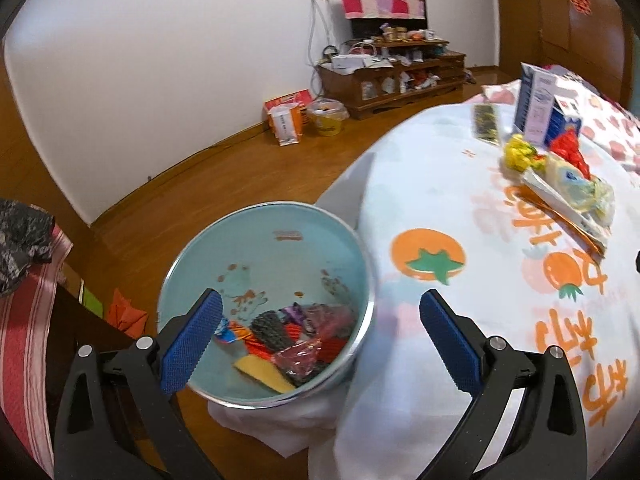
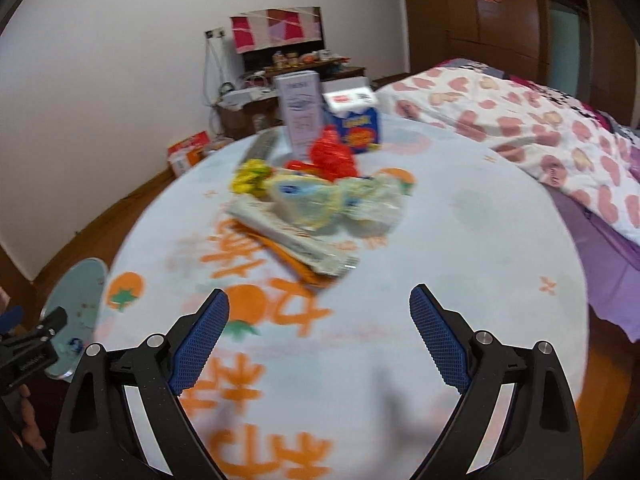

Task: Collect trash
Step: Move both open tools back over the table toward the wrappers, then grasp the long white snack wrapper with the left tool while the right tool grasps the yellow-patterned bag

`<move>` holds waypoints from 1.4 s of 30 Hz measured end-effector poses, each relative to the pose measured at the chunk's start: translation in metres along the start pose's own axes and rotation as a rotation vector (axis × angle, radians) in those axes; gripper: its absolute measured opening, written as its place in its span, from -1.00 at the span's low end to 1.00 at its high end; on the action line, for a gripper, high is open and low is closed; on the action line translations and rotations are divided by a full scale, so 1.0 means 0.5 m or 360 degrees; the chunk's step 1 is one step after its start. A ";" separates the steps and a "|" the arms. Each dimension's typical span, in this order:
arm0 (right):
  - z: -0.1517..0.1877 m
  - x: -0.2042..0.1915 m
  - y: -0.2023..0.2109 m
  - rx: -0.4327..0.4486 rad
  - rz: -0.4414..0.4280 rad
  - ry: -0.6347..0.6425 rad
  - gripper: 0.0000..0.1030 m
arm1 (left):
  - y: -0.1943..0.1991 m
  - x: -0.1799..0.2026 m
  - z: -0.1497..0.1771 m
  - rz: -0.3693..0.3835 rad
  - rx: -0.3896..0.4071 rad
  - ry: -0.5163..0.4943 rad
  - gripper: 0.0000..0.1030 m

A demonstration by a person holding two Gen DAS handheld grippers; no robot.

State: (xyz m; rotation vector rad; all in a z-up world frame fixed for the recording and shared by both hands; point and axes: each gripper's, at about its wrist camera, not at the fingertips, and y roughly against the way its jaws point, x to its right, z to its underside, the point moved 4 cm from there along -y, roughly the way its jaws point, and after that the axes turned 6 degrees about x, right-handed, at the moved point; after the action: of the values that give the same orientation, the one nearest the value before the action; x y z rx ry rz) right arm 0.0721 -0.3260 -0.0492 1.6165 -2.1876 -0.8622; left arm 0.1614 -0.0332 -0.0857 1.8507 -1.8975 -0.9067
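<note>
A light-blue trash bin (image 1: 280, 236) stands on the floor at the table's left edge, with several wrappers (image 1: 296, 340) at its bottom. It also shows in the right wrist view (image 2: 76, 292). My left gripper (image 1: 320, 320) is open and empty above the bin's right rim. A pile of trash lies on the table: a clear plastic bag (image 2: 320, 200), a crumpled yellow wrapper (image 2: 250, 176), a red wrapper (image 2: 332, 156) and a flat printed packet (image 2: 296, 240). My right gripper (image 2: 318, 316) is open and empty, above the tablecloth short of the pile.
The round table (image 2: 460, 240) has a white cloth with orange prints. Two cartons (image 2: 302, 112) (image 2: 358, 120) stand behind the pile. A bed with a heart-print quilt (image 2: 520, 128) is at the right. A wooden cabinet (image 1: 392, 76) and floor clutter (image 1: 288, 116) stand by the far wall.
</note>
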 end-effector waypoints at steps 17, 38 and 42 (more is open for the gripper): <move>-0.003 0.206 0.012 0.0025 0.0252 -0.0066 0.55 | -0.022 0.285 -0.055 0.0316 -0.0038 -0.0101 0.56; -0.042 0.318 -0.032 -0.0026 0.0183 -0.0127 0.54 | -0.097 0.518 -0.077 0.0489 -0.0223 -0.0061 -0.31; -0.068 0.292 -0.077 -0.0077 0.0031 -0.0157 0.54 | -0.083 0.447 -0.070 0.0562 -0.0192 -0.0085 -0.66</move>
State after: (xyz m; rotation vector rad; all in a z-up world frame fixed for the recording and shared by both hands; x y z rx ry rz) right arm 0.0724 -0.4801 -0.0635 1.5589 -2.2256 -1.0012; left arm 0.1942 -0.2569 -0.1289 1.3763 -2.0633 -0.9317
